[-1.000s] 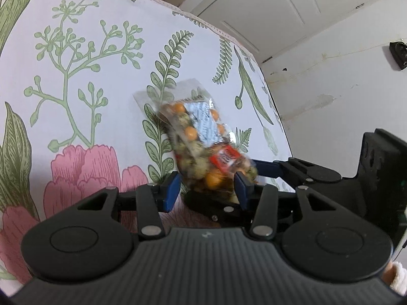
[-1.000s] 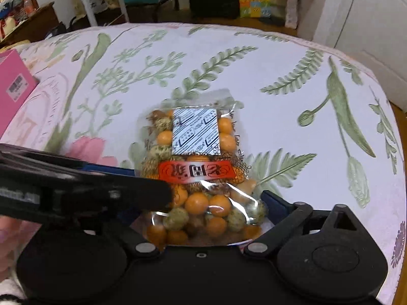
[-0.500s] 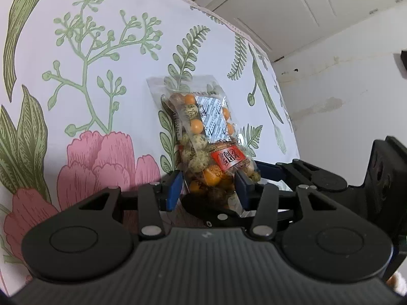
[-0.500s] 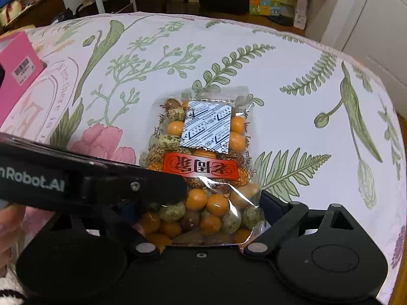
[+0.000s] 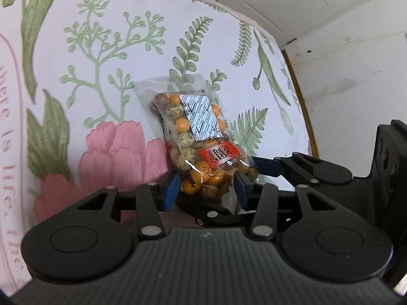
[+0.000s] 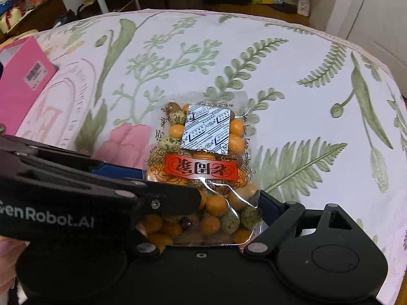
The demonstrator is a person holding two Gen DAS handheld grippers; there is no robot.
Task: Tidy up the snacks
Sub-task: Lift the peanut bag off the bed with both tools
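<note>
Snack bag (image 6: 203, 170), clear, full of orange and speckled balls, red label across the middle, lying on the flowery tablecloth (image 6: 292, 76). Left gripper (image 5: 204, 190) pinching the near end of the bag between blue pads. Right gripper (image 6: 201, 203) around the same end, jaws wide, just been closing a little, not squeezing. Pink box (image 6: 24, 76) far left.

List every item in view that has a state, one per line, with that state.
Snack bag: sealed, lower end held off the floral tablecloth.
Left claw: shut on the snack bag's lower end.
Right claw: jaws have just been closing around the bag; grip unclear.
Pink box: lying at the table's left edge, barcode label facing up.
</note>
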